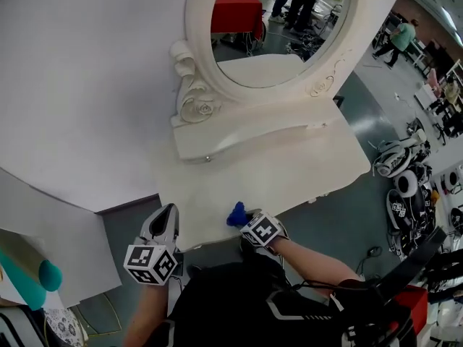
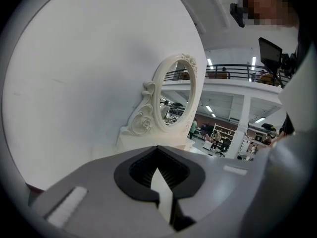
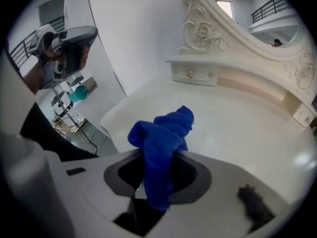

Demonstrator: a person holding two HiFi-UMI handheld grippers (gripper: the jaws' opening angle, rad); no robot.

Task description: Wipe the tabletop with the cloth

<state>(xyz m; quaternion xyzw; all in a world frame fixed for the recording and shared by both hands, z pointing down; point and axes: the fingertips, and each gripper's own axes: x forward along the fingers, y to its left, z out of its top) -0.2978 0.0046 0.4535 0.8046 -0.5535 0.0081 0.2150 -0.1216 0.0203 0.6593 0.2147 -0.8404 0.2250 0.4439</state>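
The white tabletop [image 1: 289,172] of a dressing table lies in front of me, with an oval mirror [image 1: 275,27] at its back. My right gripper [image 1: 249,223] is at the table's near edge, shut on a bunched blue cloth [image 1: 236,214]. In the right gripper view the blue cloth [image 3: 163,143] sticks up out of the right gripper [image 3: 157,175] above the tabletop [image 3: 237,123]. My left gripper [image 1: 168,214] hovers at the table's front left corner. In its own view the left gripper [image 2: 161,182] is shut and holds nothing, facing the mirror [image 2: 173,100].
A small drawer with a knob [image 1: 207,158] sits under the mirror's scrolled base. A white wall panel [image 1: 72,85] stands at the left, with a teal object [image 1: 36,273] beyond it. Gear and cables [image 1: 405,172] lie on the floor at the right.
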